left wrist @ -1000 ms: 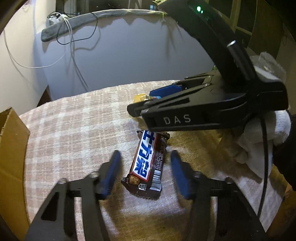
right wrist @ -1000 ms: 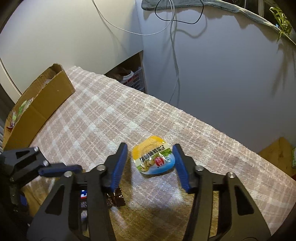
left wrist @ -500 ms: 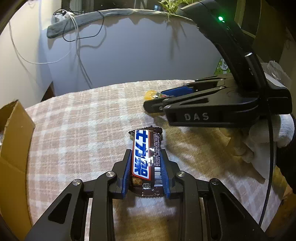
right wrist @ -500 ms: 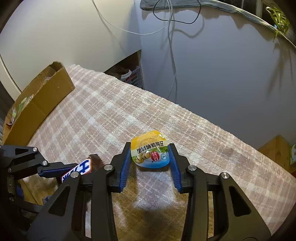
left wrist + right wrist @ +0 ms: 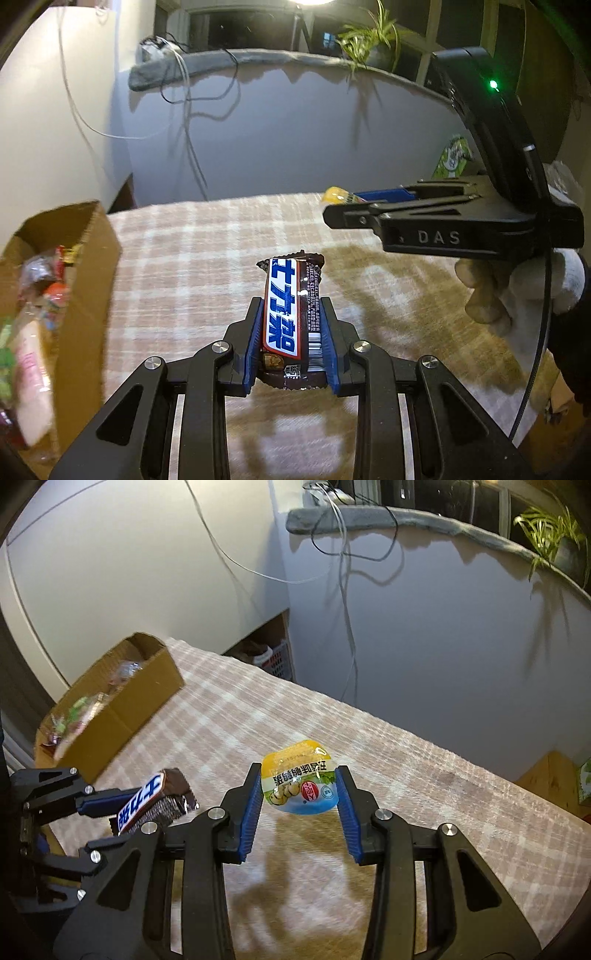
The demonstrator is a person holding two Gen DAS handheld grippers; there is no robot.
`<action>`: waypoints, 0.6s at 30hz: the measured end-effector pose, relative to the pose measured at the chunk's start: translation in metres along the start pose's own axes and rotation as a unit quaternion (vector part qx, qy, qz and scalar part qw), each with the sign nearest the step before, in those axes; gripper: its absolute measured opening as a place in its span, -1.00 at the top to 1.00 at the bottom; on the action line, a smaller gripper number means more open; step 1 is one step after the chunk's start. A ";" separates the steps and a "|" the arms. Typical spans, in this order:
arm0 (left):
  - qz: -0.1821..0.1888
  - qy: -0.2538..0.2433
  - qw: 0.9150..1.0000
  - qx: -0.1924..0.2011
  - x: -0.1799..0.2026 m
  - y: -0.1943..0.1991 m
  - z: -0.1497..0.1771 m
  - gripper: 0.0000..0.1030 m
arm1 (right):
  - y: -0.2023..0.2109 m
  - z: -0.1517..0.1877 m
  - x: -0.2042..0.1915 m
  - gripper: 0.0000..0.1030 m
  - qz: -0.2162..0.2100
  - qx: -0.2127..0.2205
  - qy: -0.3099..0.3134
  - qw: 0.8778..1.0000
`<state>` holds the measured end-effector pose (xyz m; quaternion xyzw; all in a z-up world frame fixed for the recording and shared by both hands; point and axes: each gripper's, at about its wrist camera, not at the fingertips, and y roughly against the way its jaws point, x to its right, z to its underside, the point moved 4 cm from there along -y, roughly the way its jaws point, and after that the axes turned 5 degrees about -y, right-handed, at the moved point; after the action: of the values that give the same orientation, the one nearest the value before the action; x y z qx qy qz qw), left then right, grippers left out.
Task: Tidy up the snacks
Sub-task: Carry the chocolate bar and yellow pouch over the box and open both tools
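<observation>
**A:** Where are the snacks, relative to the cardboard box point(image 5: 122, 705)?

**B:** Both are clear of the box and lifted off the checked tablecloth point(image 5: 207, 266). The left gripper point(image 5: 291, 332) is clenched on a brown chocolate bar point(image 5: 291, 306) with a blue and white label, its pads pressing both long sides near the lower end. In the left wrist view the box sits just to the left of it, already holding mixed wrapped snacks. The right gripper point(image 5: 299, 801) grasps a small yellow and white sealed pouch point(image 5: 300, 781) by its side edges; in that view the box lies well apart, to the far left.

**A:** And the hands' pose?

**B:** Both grippers tilt forward and downward over the cloth, side by side, the left one nearer the box. A white glove on the person's right hand point(image 5: 517, 291) shows under the right tool.

**A:** How should this step be done well?

**B:** I judge the step is carrying both snacks to the box. The bar sticks out far beyond the pads, so it could pivot; keep the squeeze firm and the swing smooth. The pouch is soft, so a harder squeeze may crumple it. Bring each item above the box's open top before letting go, the left first since it is closer, so the tools do not collide
</observation>
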<state>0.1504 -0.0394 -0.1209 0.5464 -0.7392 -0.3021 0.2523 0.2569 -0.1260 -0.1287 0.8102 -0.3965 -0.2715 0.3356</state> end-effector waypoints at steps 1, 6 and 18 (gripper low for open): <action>-0.003 0.002 1.000 0.004 -0.002 0.005 0.000 0.48 | 0.003 -0.001 -0.006 0.22 -0.002 0.004 0.002 1.000; -0.021 0.009 0.999 0.026 -0.018 0.030 0.001 0.48 | 0.012 -0.009 -0.035 0.22 -0.016 0.016 0.015 1.000; -0.061 0.038 0.996 0.052 -0.063 0.075 0.014 0.48 | 0.005 -0.026 -0.112 0.22 -0.052 0.026 0.055 0.997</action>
<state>0.1085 0.0398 -0.0793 0.6141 -0.7091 -0.2567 0.2328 0.2133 -0.0273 -0.0894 0.8518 -0.3417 -0.2333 0.3213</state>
